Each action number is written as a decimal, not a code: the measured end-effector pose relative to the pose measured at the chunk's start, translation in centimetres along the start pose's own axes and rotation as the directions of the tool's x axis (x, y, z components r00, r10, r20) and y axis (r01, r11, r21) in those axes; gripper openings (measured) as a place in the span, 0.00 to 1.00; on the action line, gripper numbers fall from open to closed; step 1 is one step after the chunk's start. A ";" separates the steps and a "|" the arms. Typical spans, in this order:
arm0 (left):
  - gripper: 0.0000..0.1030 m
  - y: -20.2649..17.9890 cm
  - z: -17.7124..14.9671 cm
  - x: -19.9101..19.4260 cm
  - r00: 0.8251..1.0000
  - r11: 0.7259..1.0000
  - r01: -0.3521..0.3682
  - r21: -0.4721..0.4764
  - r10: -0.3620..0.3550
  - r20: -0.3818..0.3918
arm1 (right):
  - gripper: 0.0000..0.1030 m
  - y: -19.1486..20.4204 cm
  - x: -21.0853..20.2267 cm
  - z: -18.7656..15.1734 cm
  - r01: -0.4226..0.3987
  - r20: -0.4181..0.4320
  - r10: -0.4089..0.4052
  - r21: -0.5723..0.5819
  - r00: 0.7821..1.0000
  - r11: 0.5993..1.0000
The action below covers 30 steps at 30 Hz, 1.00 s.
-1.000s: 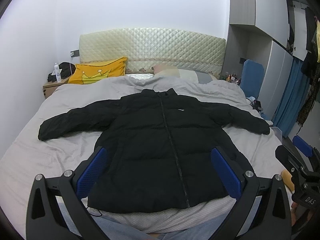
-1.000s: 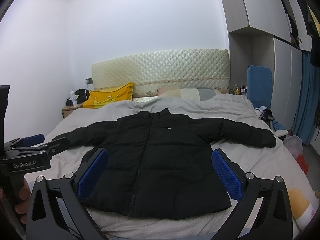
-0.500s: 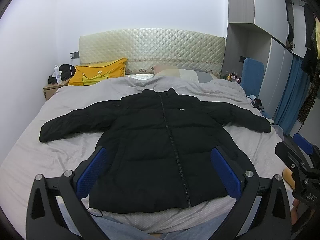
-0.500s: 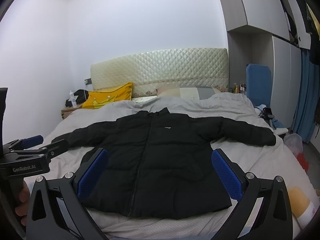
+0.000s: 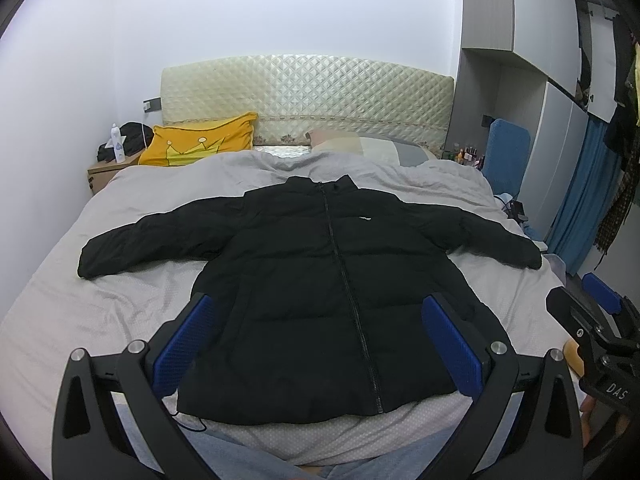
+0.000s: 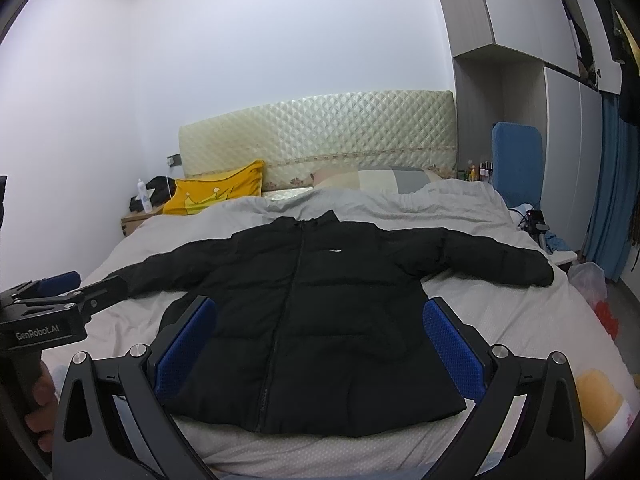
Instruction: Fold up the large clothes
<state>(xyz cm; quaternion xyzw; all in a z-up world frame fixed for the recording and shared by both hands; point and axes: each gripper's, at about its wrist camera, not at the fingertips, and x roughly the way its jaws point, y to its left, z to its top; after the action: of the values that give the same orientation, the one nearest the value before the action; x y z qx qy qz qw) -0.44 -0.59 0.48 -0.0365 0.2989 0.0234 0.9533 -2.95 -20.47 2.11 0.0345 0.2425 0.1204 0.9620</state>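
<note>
A black puffer jacket (image 5: 320, 280) lies flat and zipped on the grey bed (image 5: 80, 320), collar toward the headboard, both sleeves spread out; it also shows in the right wrist view (image 6: 312, 304). My left gripper (image 5: 320, 344) is open and empty, held above the jacket's hem at the foot of the bed. My right gripper (image 6: 316, 344) is open and empty too, above the hem. Each gripper shows at the edge of the other's view: the right one in the left wrist view (image 5: 600, 320), the left one in the right wrist view (image 6: 60, 292).
A quilted headboard (image 5: 308, 96) stands at the far end with a yellow crown pillow (image 5: 200, 148) and a striped pillow (image 5: 368, 146). A bedside table (image 5: 108, 170) is at the far left. Wardrobes (image 5: 560, 120), a blue chair (image 5: 506, 152) and blue curtains (image 5: 580, 200) line the right side.
Both grippers have risen and tilted slightly, so the jacket sits a little lower in each view. The jacket has not moved; both grippers stay open.
</note>
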 end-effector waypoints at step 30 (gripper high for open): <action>1.00 1.0 1.5 4.7 0.998 1.000 0.023 -0.020 -0.024 -0.051 | 1.00 -4.0 3.7 0.8 0.090 -0.043 -0.088 0.039 0.995 0.995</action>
<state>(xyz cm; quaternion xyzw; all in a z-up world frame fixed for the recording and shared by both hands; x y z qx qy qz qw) 4.17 0.63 -1.05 -0.0497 0.3223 0.0142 0.9452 1.40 -23.46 0.61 0.0407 0.2661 0.0732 0.9603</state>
